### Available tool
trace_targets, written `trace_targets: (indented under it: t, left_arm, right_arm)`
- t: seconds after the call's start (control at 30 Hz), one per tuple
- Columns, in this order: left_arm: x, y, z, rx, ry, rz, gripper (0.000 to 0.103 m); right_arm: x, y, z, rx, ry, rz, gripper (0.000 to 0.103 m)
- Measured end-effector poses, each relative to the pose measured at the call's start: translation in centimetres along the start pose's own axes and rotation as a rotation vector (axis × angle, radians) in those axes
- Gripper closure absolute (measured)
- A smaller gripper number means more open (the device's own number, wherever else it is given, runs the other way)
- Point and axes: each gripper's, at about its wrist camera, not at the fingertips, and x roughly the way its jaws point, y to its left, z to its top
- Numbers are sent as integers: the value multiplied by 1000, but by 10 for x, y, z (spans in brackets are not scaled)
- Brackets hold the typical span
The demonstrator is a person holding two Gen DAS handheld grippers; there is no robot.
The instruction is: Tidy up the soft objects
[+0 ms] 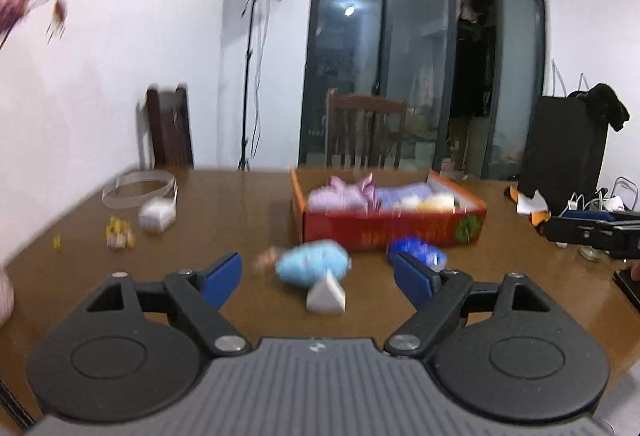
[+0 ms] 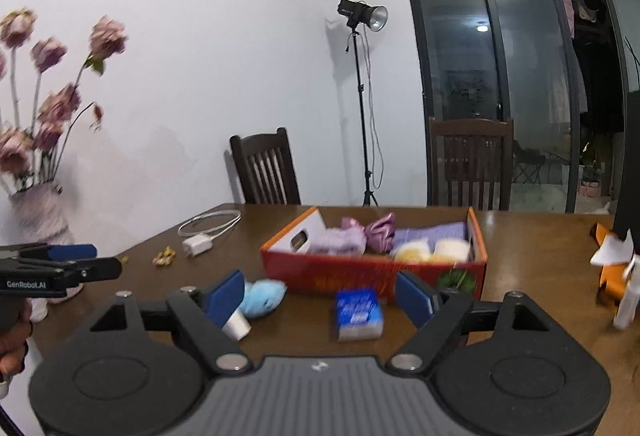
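Left wrist view: red box on brown table, half full of soft purple and yellow things. Blue plush toy and blue pack left out, just in front of box. Left gripper wide open, empty.

Right wrist view: right gripper open, empty, above blue pack. Plush toy left of box. Chairs, lamp stand, white wall behind box.

Blue packet between parted fingers

I can read only "GenRobot.AI", in white letters on the black side of my left gripper. Print on the red box is too blurred.
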Motion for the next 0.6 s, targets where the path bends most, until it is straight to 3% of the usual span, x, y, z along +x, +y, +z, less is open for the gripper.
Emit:
trace_targets:
  t: [0.13, 0.3, 0.47, 0.6]
  left_arm:
    - [3, 12, -20, -56, 62, 4, 18]
    - [30, 26, -21, -93, 100, -13, 21]
    - [80, 42, -9, -167, 115, -86, 40]
    - [138, 64, 3, -287, 185, -150, 46]
  right_arm:
    - [-1, 5, -24, 23, 66, 14, 20]
    - [20, 7, -28, 45, 100, 22, 20]
    - [74, 9, -24, 113, 145, 67, 23]
    - [128, 13, -15, 184, 161, 122, 30]
